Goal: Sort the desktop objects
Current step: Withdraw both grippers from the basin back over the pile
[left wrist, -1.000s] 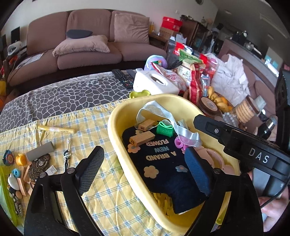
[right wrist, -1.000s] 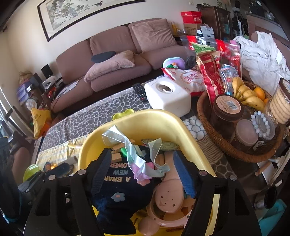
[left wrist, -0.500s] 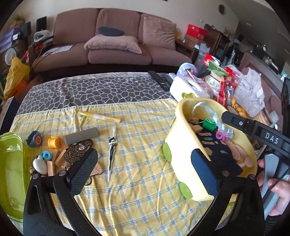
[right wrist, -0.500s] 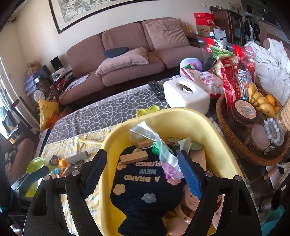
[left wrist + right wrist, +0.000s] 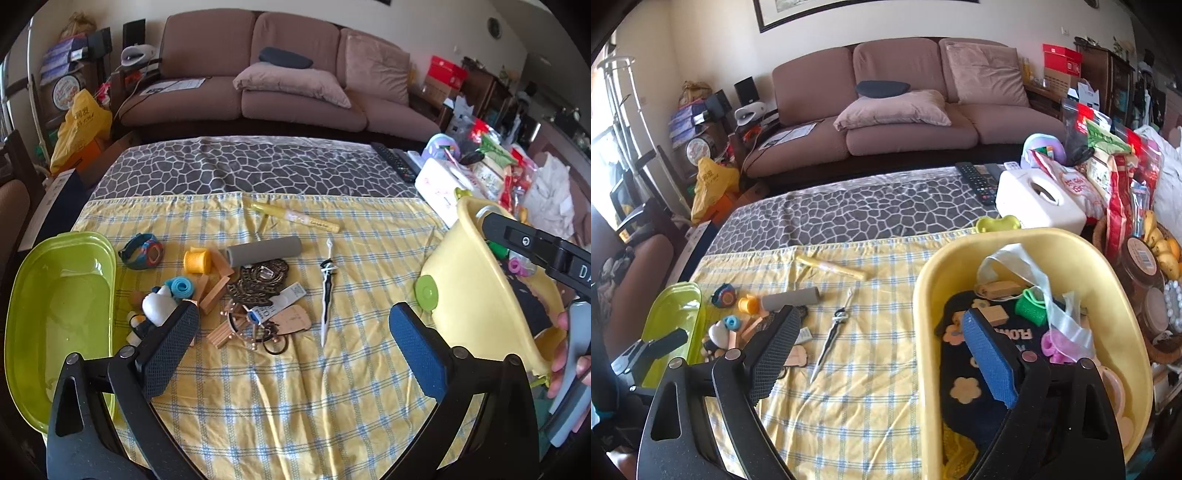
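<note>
The left claw point(image 5: 293, 343) stands wide open with nothing between its pads, low in the frame over the yellow checked cloth point(image 5: 295, 387) on the worktop. Just above it lies the pile of small objects point(image 5: 236, 291), with the green tub point(image 5: 59, 314) at the left edge. The right claw point(image 5: 882, 354) is opening, empty, its blue pad point(image 5: 988, 358) over the yellow tub point(image 5: 1108, 295) at lower right.
</note>
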Demonstrator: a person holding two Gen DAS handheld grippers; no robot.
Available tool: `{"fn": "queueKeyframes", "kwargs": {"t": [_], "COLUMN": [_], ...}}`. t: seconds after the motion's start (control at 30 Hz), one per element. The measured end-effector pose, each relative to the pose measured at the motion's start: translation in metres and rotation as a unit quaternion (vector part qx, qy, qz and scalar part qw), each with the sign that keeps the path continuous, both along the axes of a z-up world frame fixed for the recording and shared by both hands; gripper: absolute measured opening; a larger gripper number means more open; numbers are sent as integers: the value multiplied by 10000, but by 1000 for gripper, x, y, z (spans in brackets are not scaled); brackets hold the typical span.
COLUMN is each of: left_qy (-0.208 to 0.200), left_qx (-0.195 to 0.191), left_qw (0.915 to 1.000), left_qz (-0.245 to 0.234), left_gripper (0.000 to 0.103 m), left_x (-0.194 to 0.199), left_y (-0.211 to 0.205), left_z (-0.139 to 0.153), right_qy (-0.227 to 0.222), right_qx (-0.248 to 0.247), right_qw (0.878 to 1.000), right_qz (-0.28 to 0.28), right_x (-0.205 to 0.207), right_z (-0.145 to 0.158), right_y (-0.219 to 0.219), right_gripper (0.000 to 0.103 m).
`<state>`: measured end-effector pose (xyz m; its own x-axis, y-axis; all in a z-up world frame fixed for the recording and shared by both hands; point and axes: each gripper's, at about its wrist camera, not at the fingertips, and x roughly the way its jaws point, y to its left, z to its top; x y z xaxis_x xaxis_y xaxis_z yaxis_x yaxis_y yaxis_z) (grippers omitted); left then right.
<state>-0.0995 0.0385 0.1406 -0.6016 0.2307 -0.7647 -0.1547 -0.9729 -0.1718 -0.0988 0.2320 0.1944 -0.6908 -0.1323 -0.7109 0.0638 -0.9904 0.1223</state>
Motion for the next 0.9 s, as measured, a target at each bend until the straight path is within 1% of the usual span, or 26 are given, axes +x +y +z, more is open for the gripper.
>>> {"fn": "queueKeyframes", "kwargs": {"t": [0.17, 0.27, 0.4, 0.63, 0.9], "left_qy": [-175, -145, -200, -280, -321], "left_qx": [123, 63, 150, 192, 174], "left_qw": [9996, 9993, 9986, 9983, 9983], "left_qz": [189, 337, 463, 471, 461], "left_gripper": [103, 103, 103, 103, 103], "left_x": [-2, -2, -5, -7, -7], "left_y": [-24, -36, -51, -64, -73], "left_z": [-15, -19, -24, -31, -34], "right_qy": [-49, -91, -183, -337, -402], "right_qx": [77, 131, 211, 360, 389], "right_qw": [9999, 9997, 9991, 9976, 9966], "right_qz": [136, 210, 317, 493, 606], "right_x": [-5, -8, -12, -17, -20], "right_z": [-7, -12, -22, -39, -48], "right_y": [-21, -33, -50, -78, -98], "right_gripper": [91, 91, 91, 92, 92]}}
